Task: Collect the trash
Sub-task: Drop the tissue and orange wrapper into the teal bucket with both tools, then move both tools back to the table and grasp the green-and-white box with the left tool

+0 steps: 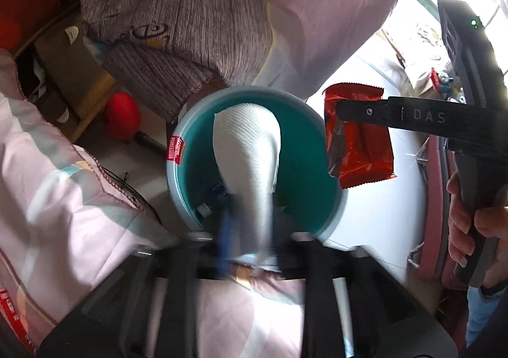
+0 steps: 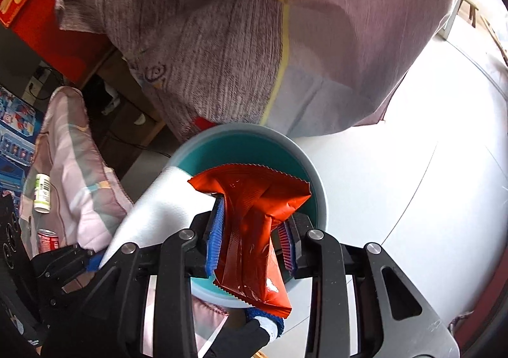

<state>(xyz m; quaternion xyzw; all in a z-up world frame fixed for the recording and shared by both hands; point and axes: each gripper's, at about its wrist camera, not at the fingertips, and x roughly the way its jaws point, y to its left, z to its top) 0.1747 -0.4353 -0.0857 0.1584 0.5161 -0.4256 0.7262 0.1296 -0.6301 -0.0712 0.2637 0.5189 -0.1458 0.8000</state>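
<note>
Red wrapper [image 2: 250, 231] clamped in right tool [image 2: 250, 231], held over teal bin [image 2: 320, 199]. White tissue [image 1: 250, 167] seen between parted jaws of left tool [image 1: 250, 240], grip unclear.

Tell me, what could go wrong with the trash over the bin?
1. The white tissue hangs from the left hand-held gripper across the teal bin; it could drape over the rim instead of dropping in.
2. The red wrapper, pinched by the right hand-held gripper, sits near the bin's edge, so it might flutter onto the white floor.
</note>
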